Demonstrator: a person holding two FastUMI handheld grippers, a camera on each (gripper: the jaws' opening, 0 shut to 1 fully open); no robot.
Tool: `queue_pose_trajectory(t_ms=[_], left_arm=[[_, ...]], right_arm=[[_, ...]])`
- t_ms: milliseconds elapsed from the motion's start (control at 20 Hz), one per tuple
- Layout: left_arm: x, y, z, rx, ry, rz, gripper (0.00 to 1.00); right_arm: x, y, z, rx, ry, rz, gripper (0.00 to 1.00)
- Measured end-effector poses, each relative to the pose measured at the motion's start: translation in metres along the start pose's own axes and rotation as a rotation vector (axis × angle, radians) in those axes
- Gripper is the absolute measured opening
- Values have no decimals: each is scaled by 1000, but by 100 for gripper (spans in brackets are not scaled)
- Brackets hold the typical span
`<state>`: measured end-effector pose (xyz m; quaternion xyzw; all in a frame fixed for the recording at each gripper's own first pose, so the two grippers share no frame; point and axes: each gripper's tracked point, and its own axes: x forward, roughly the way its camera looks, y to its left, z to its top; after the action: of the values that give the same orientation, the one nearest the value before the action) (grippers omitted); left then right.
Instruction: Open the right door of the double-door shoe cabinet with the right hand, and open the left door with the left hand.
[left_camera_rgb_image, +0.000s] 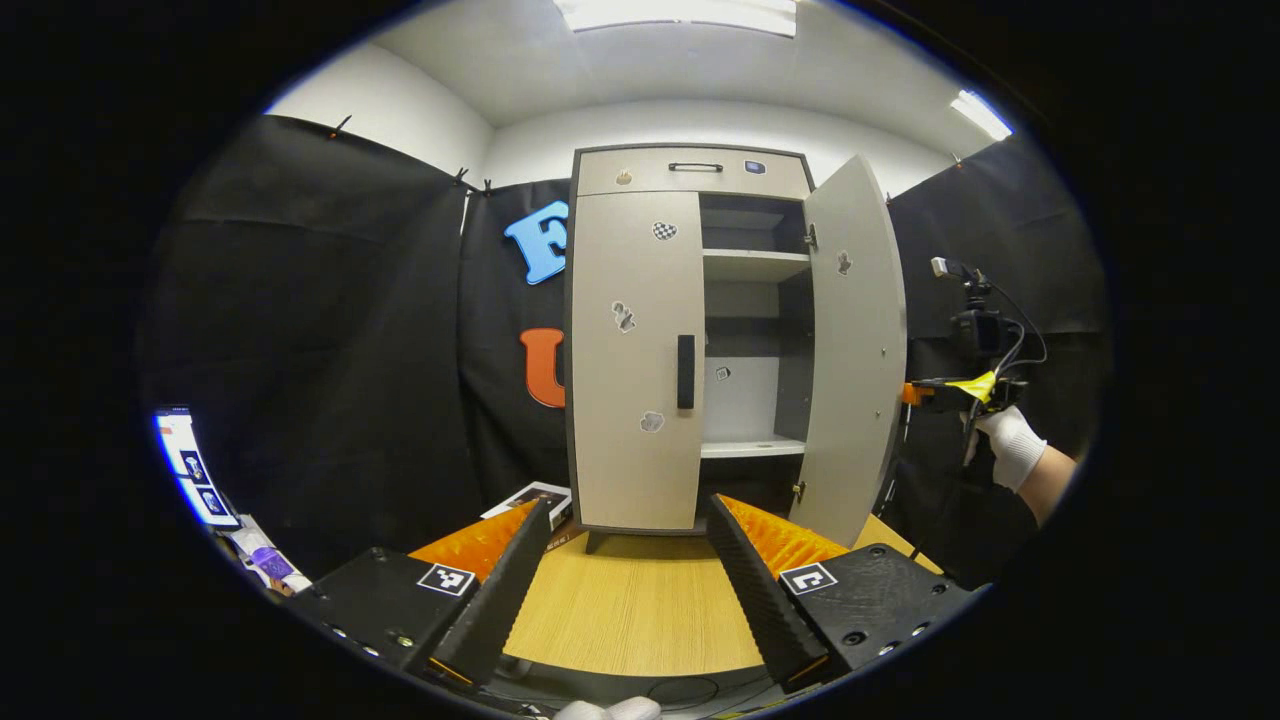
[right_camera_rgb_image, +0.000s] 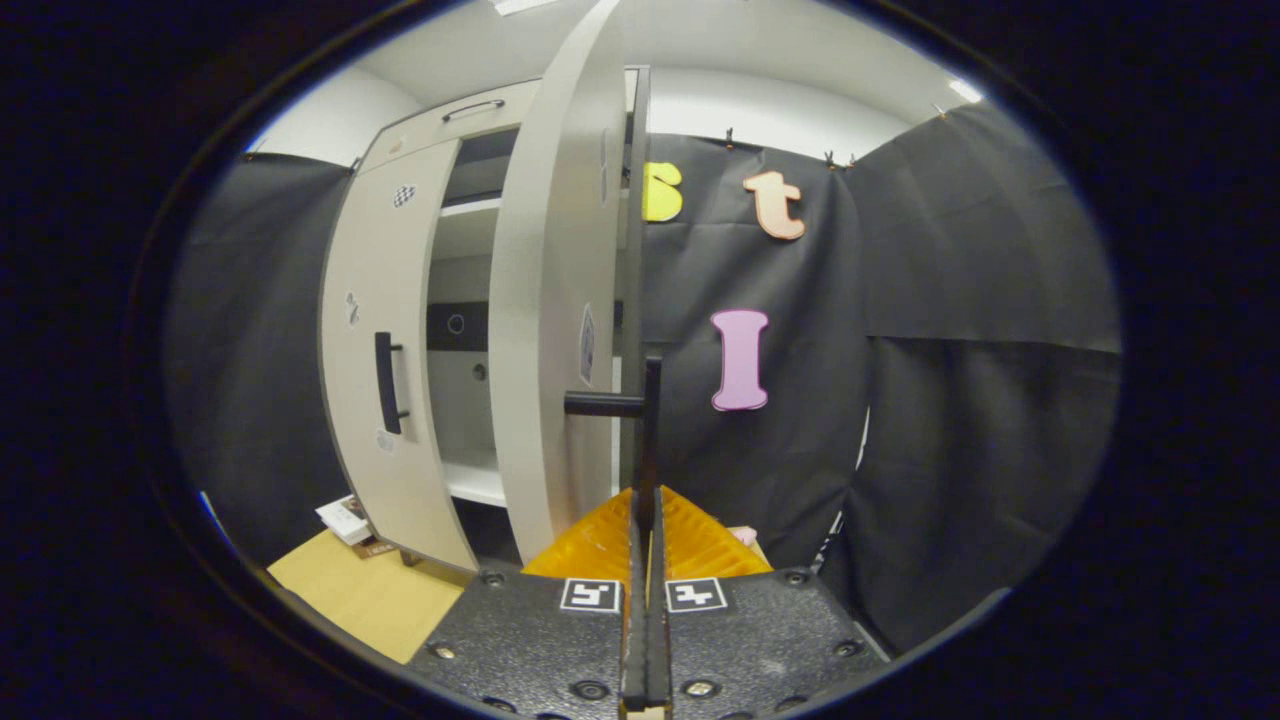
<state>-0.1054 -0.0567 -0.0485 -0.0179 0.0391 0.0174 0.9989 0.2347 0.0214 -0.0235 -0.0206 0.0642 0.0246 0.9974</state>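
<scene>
The right gripper (right_camera_rgb_image: 642, 520) is pinching the handle (right_camera_rgb_image: 648, 430) of the right door (right_camera_rgb_image: 545, 300), which stands swung wide open from the shoe cabinet (left_camera_rgb_image: 690, 170). The left gripper (left_camera_rgb_image: 628, 560), fingers spread, waits in front of the cabinet; its left door (left_camera_rgb_image: 630, 350) is closed and remains to open.

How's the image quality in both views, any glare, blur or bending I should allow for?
Left gripper view: sharp, evenly lit; ceiling light panel blown out, grey cabinet's open right door bowed by fisheye. Right gripper view: that door curves strongly; dark bar handle crisp.
</scene>
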Motion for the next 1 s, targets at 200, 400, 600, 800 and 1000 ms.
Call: queue_pose_trajectory(t_ms=[200, 400, 600, 800, 1000], left_arm=[[3, -9, 2, -3, 4, 59, 95], [7, -14, 3, 14, 9, 88, 95], [11, -14, 4, 24, 13, 74, 95], [21, -4, 7, 35, 5, 50, 95], [32, 10, 6, 41, 5, 16, 95]], right_arm=[[1, 0, 3, -6, -12, 23, 4], [3, -2, 5, 15, -16, 4, 5], [-4, -11, 11, 1, -36, -29, 29], [-13, -20, 16, 5, -58, -94, 77], [-27, -12, 20, -1, -68, -86, 100]])
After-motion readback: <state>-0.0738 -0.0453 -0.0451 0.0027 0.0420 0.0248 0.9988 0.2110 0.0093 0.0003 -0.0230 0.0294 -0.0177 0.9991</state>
